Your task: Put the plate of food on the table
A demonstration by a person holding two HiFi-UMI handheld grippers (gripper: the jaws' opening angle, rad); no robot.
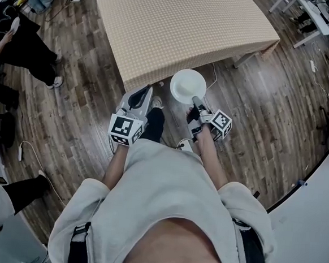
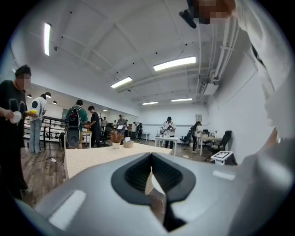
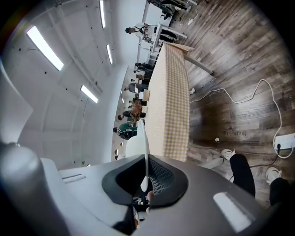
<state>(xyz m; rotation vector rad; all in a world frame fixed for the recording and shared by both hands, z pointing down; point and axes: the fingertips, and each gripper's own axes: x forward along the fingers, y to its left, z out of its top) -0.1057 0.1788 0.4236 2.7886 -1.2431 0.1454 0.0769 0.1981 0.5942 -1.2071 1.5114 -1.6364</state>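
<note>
A white plate (image 1: pixel 187 85) hangs just in front of the near edge of the table (image 1: pixel 189 28), which has a checked cloth. I can make out no food on it. My right gripper (image 1: pixel 194 101) is shut on the plate's near rim. In the right gripper view the plate (image 3: pixel 144 147) shows edge-on between the pads, with my right gripper (image 3: pixel 146 171) turned on its side and the table (image 3: pixel 173 106) beyond. My left gripper (image 1: pixel 141 97) is to the left of the plate, shut and holding nothing. In the left gripper view my left gripper (image 2: pixel 151 159) points at the table (image 2: pixel 92 159).
Two small pots (image 2: pixel 122 144) stand at the table's far end. People (image 1: pixel 24 46) stand to the left, with others at desks (image 2: pixel 168 138) further back. Cables (image 1: pixel 35 152) lie on the wooden floor. A white surface (image 1: pixel 316 225) is at my lower right.
</note>
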